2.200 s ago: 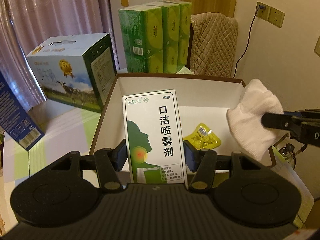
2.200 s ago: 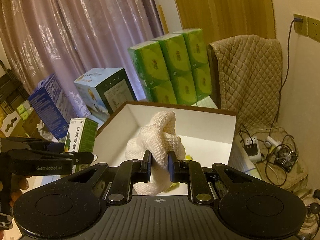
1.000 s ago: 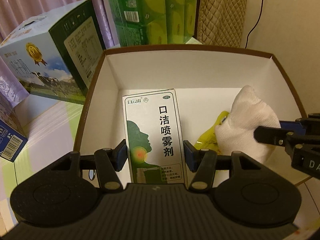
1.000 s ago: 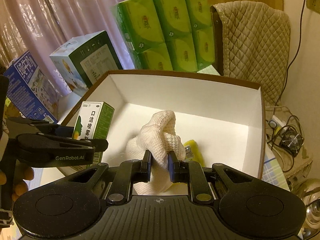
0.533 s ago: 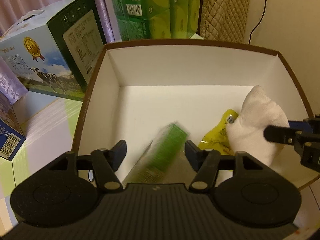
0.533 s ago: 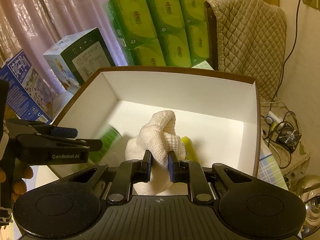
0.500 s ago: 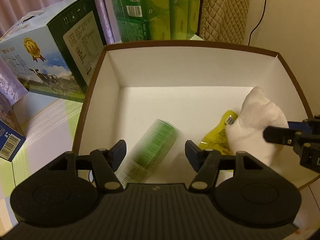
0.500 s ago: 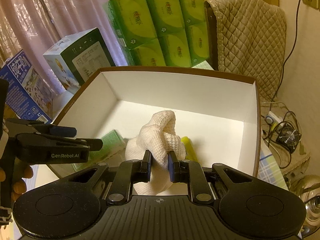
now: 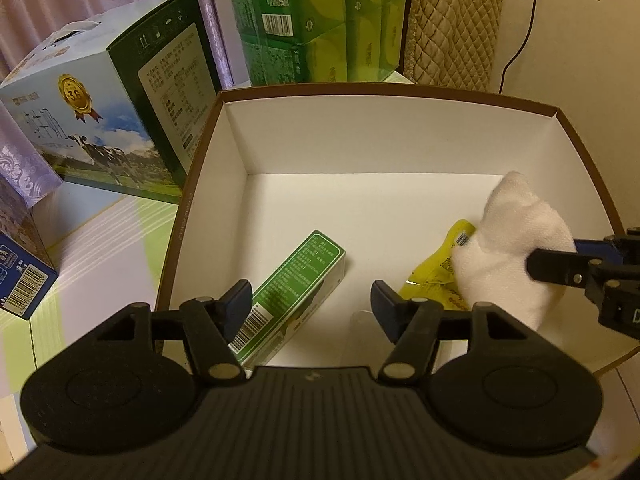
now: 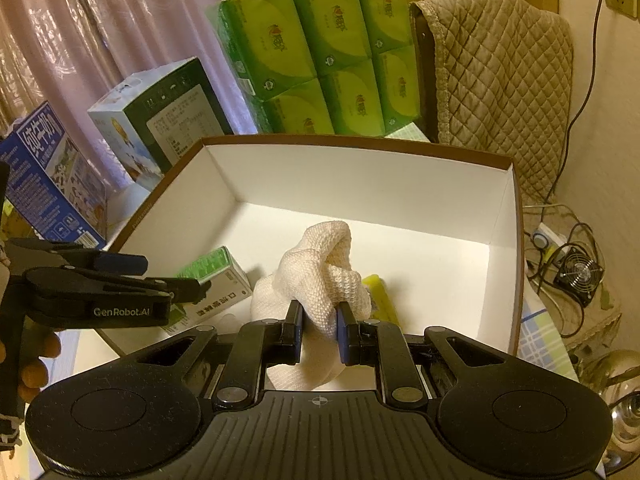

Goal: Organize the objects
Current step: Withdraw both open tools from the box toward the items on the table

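A brown-rimmed white cardboard box (image 9: 392,92) (image 10: 360,148) holds the objects. A green-and-white medicine carton (image 9: 292,292) (image 10: 216,276) lies on its side on the box floor at the near left. My left gripper (image 9: 312,304) (image 10: 168,276) hangs open just above it, holding nothing. A yellow packet (image 9: 436,276) (image 10: 380,292) lies at the right of the floor. My right gripper (image 10: 319,328) (image 9: 560,268) is shut on a white knitted cloth (image 10: 320,276) (image 9: 516,240), held over the packet inside the box.
A blue-and-green milk carton box (image 9: 104,112) (image 10: 160,120) stands left of the box, a blue box (image 10: 48,176) further left. Green tissue packs (image 9: 320,16) (image 10: 320,40) and a quilted chair back (image 10: 500,80) stand behind. Cables and a small fan (image 10: 576,272) lie at right.
My left gripper opened and the medicine carton dropped, tipping over to rest on the box floor. Both grippers came lower over the box; the right still holds the cloth.
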A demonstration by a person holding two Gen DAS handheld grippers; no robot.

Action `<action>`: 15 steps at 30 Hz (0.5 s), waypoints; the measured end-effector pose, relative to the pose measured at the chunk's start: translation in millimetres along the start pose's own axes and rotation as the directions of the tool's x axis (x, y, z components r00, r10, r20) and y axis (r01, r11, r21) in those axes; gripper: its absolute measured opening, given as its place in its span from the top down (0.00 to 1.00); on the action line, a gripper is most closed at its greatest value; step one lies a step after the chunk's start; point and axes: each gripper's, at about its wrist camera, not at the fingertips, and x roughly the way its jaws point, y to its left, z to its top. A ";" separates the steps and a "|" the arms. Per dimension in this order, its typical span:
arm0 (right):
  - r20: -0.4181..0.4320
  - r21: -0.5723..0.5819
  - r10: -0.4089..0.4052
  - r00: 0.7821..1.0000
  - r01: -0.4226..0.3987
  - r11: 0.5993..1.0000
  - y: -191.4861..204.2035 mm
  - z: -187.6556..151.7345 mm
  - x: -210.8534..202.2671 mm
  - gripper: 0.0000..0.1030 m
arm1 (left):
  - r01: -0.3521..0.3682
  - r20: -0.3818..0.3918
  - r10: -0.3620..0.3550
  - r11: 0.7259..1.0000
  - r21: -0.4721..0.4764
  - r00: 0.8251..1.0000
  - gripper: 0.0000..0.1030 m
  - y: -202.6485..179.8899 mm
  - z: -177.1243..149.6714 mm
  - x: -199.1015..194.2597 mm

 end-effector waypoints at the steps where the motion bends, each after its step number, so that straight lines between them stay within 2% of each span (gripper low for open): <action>1: 0.008 0.011 0.007 1.000 -0.007 1.000 -0.2 1.1 -0.9 0.86 | -0.001 0.001 0.001 1.000 -0.001 1.000 0.38 0.2 0.1 -0.7; 4: 0.046 0.036 0.019 0.999 -0.021 0.999 0.0 4.9 -6.7 0.80 | 0.000 0.003 0.000 1.000 -0.005 1.000 0.36 0.4 0.2 -3.2; 6: 0.072 0.024 -0.003 0.997 0.001 1.000 2.1 7.1 -11.8 0.62 | 0.000 0.005 0.000 1.000 -0.006 1.000 0.34 0.2 -0.2 -5.2; 7: 0.081 0.017 -0.011 0.997 0.010 1.000 3.0 8.0 -13.9 0.48 | 0.000 0.006 0.000 1.000 -0.007 1.000 0.34 0.0 -0.4 -6.1; 8: 0.094 0.012 -0.017 0.995 0.016 1.000 3.5 8.3 -16.8 0.43 | -0.001 0.008 0.001 1.000 -0.008 1.000 0.34 0.0 -0.6 -7.2; 15: 0.093 -0.002 -0.031 0.995 0.032 0.999 3.0 8.6 -23.2 0.38 | 0.002 0.015 -0.002 1.000 -0.019 1.000 0.29 -1.1 -3.0 -14.7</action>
